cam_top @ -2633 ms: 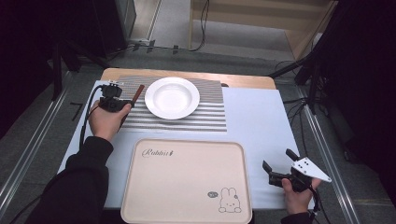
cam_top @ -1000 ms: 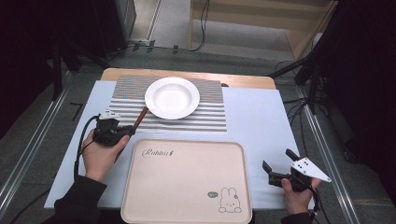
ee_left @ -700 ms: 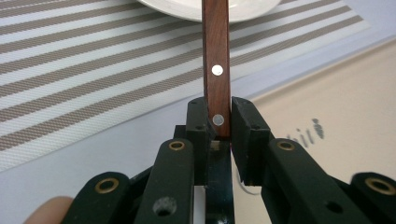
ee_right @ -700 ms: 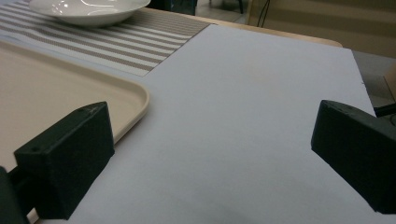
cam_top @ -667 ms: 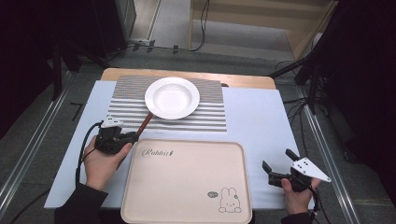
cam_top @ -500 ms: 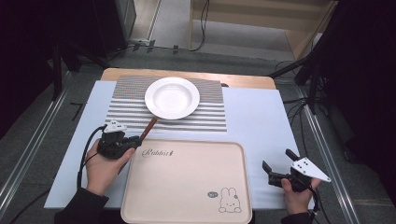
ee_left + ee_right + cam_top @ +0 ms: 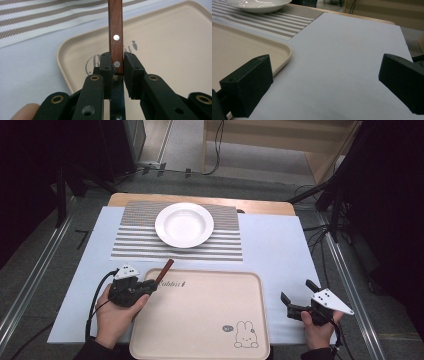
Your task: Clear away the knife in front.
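My left gripper [image 7: 150, 286] is shut on a brown wooden-handled utensil [image 7: 165, 269] and hovers at the far left corner of the beige rabbit tray [image 7: 200, 320]. In the left gripper view the jaws [image 7: 117, 62] pinch the riveted handle [image 7: 115, 25] near its lower end, and the handle points out over the tray [image 7: 162, 50]. A dark strip of metal runs back between the jaws; its end is hidden. My right gripper [image 7: 297, 291] is open and holds nothing, just right of the tray. Its jaws [image 7: 325, 67] stand wide apart over the pale blue sheet.
A white plate [image 7: 184, 225] sits on a striped placemat [image 7: 135, 240] at the far side of the table. A pale blue sheet [image 7: 280, 250] covers the table under the tray and mat. In the right gripper view the tray corner [image 7: 282, 50] and plate [image 7: 257, 5] lie to the left.
My left hand has carried the utensil from beside the plate toward the near side and rightward, to the tray's far left corner. The right hand has stayed where it was.
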A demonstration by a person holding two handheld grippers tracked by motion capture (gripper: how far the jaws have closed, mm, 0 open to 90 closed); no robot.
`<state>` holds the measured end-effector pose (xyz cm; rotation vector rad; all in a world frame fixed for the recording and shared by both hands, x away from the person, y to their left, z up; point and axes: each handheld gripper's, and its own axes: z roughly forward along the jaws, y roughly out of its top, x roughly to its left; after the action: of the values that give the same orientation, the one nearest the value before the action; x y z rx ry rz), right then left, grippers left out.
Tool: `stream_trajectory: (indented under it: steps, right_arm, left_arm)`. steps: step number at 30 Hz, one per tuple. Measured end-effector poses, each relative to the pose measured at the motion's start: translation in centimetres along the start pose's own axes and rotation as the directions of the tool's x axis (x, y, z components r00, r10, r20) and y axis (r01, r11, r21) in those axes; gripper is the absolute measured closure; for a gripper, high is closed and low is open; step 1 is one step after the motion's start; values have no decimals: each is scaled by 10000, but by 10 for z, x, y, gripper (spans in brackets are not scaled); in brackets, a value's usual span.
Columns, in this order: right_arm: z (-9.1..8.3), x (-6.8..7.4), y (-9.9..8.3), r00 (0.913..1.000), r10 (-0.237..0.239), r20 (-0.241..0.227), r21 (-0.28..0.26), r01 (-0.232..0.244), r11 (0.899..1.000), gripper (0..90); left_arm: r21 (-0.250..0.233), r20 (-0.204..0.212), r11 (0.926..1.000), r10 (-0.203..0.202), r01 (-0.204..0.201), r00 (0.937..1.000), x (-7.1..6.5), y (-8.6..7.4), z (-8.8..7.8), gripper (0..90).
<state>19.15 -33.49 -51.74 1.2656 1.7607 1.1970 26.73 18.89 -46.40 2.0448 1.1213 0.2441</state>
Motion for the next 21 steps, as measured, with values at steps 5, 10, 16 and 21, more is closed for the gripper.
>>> stream_trajectory:
  steps: [5,10,16,21]
  right_arm:
    - [0,0,0,10000,-5,6,19,5,10000,0]
    - [0,0,0,10000,-8,14,42,8,10000,0]
    - [0,0,0,10000,-15,-7,21,15,10000,0]
    - [0,0,0,10000,-27,0,27,27,10000,0]
  left_arm:
    - [108,205,9997,-242,240,9995,-1,-10,4,776]
    - [74,454,9985,-546,543,9975,-3,-18,8,776]
    - [32,494,9973,-729,728,9961,-7,-22,14,776]
    - [147,164,9978,-642,640,9978,-8,-25,18,775]
